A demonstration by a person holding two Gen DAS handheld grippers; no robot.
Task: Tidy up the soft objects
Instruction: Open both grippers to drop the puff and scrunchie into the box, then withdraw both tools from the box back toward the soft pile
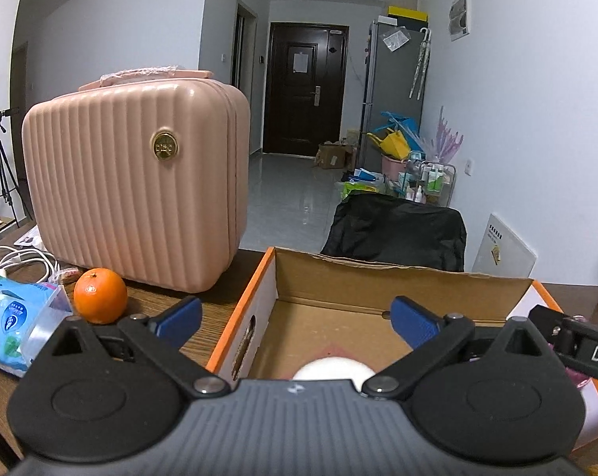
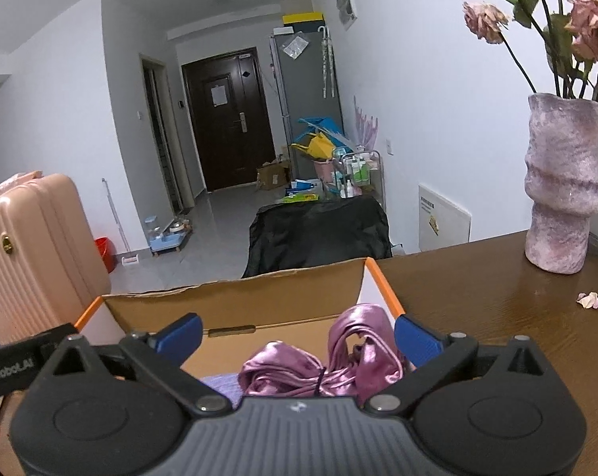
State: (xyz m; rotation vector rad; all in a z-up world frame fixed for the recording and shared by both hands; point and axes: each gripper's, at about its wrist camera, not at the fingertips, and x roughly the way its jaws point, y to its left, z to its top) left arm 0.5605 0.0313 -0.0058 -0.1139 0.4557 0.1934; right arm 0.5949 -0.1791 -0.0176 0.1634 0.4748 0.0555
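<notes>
An open cardboard box [image 1: 402,281] with orange edges sits on the brown table. My left gripper [image 1: 297,323] hangs over the box's left half, jaws wide open and nothing between them. A white rounded soft thing [image 1: 332,371] peeks out below it, mostly hidden by the gripper body. In the right wrist view, my right gripper [image 2: 299,335] stands wide open over the same box [image 2: 235,301]. A shiny pink satin cloth [image 2: 338,361] tied in a bunch lies in the box between and under its fingers, apart from the pads. A purple soft patch [image 2: 219,382] shows beside it.
A pink ribbed case [image 1: 136,186] stands at the table's back left, an orange [image 1: 100,295] and a blue tissue pack [image 1: 13,321] in front of it. White cables [image 1: 25,261] lie at far left. A pink vase [image 2: 560,186] with dried flowers stands at right. A black chair back [image 1: 394,230] is behind the box.
</notes>
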